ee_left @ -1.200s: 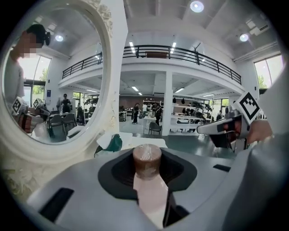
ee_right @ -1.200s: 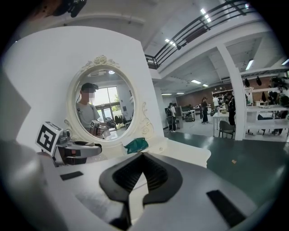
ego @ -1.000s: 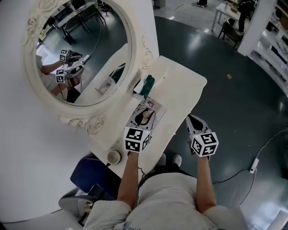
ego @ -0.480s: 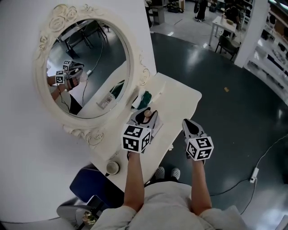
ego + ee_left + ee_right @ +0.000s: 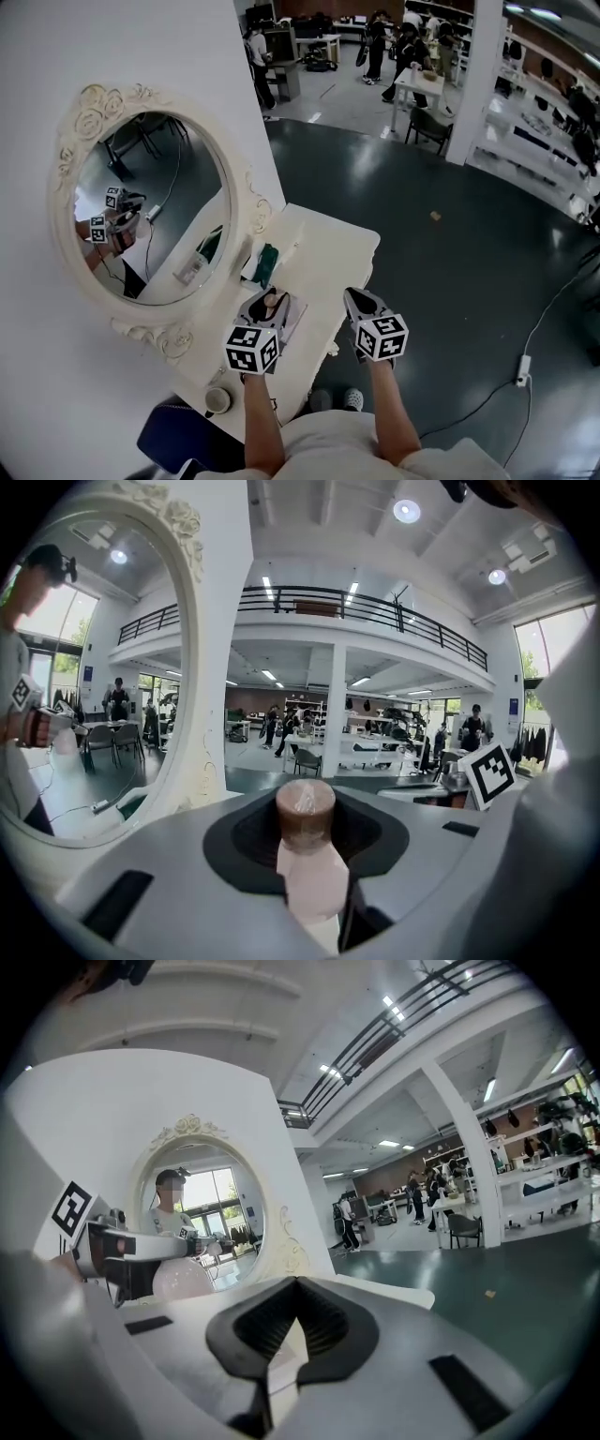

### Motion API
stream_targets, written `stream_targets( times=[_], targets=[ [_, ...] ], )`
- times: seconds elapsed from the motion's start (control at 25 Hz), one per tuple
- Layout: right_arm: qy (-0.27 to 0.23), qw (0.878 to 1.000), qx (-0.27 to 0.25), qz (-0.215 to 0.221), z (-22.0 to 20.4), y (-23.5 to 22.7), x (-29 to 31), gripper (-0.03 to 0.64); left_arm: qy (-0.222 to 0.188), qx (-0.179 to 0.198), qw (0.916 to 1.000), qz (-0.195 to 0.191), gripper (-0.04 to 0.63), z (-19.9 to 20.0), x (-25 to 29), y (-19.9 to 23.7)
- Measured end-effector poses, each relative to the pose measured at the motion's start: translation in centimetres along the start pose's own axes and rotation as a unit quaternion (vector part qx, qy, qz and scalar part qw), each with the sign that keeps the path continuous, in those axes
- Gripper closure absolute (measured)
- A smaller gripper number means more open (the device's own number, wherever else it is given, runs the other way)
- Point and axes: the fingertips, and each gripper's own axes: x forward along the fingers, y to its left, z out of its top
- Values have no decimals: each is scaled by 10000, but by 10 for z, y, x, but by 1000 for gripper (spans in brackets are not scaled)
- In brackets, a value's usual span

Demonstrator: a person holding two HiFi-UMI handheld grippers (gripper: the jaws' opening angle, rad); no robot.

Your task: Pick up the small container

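One brown-capped small container [image 5: 305, 855] clamped in left claw [image 5: 306, 829]

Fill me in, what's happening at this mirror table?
A person stands at a white table with an oval mirror, a handheld tool in each hand. The left tool is clamped on the small container, a pale pink bottle with a brown cap, and holds it over the table. The right tool is shut and empty, out by the table's edge.
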Motion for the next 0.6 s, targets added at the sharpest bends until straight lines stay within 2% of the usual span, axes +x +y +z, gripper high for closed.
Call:
stream_targets(
  times=[0.28,0.6],
  targets=[
    [4,9999,-131,92,9,4,1,601,-112,149,9998,-51,457,-16,-6,11],
    [78,9989,-224,405,6,23,14,601,-203,23,9996,203,457,-35,-17,28]
  ],
)
